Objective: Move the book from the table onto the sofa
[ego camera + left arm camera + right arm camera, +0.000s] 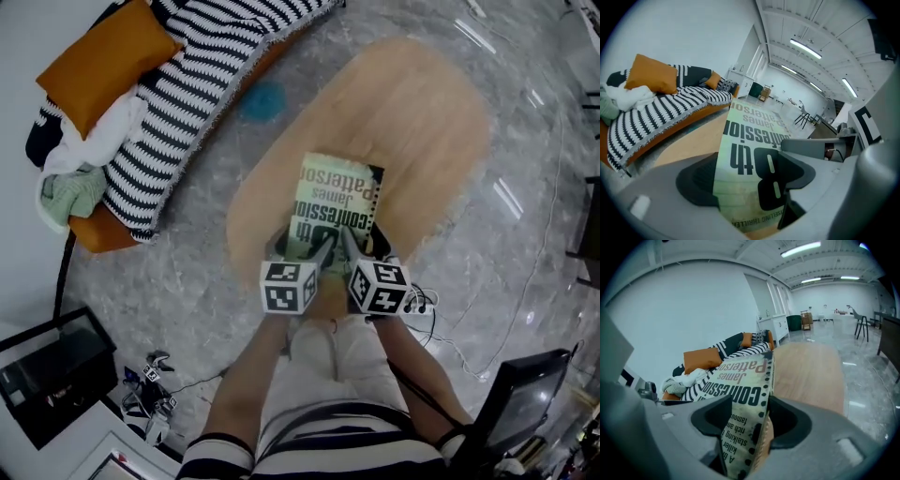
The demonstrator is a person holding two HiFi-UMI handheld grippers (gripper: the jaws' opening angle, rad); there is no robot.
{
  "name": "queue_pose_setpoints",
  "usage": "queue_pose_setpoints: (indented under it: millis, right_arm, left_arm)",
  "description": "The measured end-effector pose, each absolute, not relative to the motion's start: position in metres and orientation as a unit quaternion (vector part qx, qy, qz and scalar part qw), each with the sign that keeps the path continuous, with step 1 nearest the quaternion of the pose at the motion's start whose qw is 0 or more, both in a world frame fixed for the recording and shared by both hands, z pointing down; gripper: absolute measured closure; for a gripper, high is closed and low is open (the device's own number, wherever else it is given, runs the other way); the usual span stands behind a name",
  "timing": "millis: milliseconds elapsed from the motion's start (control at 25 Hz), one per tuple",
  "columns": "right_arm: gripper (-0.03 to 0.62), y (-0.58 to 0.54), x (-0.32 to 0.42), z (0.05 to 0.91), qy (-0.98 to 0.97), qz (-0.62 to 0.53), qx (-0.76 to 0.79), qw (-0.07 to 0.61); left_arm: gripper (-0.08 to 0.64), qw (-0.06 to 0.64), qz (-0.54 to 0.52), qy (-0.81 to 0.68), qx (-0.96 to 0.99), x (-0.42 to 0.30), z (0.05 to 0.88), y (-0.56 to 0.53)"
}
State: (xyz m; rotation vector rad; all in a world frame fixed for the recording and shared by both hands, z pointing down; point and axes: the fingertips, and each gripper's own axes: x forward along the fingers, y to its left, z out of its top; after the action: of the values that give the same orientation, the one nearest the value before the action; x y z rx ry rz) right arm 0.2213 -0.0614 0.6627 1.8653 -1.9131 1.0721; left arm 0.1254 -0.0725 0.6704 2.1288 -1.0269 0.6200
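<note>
Sofa (108, 232) is upper left, well apart from everything else; centre-left, the left gripper (317, 251) is clamped on the near edge of the book (339, 202). The book sits mid-frame over the near end of the wooden table (422, 112) and looks tilted up off it. Just right, the right gripper (352, 246) is also clenched on that same edge, with cover and pages between its jaws. It's a paperback, probably light but floppy with a slick cover, so gripping near both bottom corners suits it, though the far end may sag.

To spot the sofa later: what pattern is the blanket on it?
The blanket is black-and-white striped; the head view shows it best.
</note>
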Motion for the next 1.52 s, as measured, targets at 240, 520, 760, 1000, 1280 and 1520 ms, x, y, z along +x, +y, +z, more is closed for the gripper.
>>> queue_pose_setpoints:
  millis: [240, 520, 760, 1000, 1280, 1520]
  right_arm:
    - [0.356, -0.047, 0.209, 0.604, -0.675, 0.336, 0.648, 0.112]
    - [0.377, -0.031, 0.183, 0.538, -0.701, 0.294, 0.644, 0.085]
    - [0.393, -0.024, 0.154, 0.489, -0.732, 0.257, 0.627, 0.070]
    - [0.396, -0.001, 0.124, 0.457, -0.763, 0.237, 0.598, 0.070]
    - [0.403, -0.001, 0.105, 0.414, -0.808, 0.209, 0.546, 0.072]
    - [0.407, 0.011, 0.090, 0.407, -0.832, 0.209, 0.509, 0.068]
  left_arm:
    - [0.165, 0.338, 0.209, -0.417, 0.817, 0.111, 0.616, -0.054]
    - [0.166, 0.337, 0.164, -0.452, 0.810, 0.081, 0.555, -0.029]
    - [0.166, 0.334, 0.127, -0.481, 0.801, 0.051, 0.511, -0.014]
    - [0.164, 0.331, 0.110, -0.512, 0.785, 0.021, 0.479, 0.014]
    - [0.164, 0.327, 0.068, -0.563, 0.756, 0.005, 0.441, 0.028]
    - [0.163, 0.326, 0.059, -0.598, 0.730, -0.008, 0.432, 0.048]
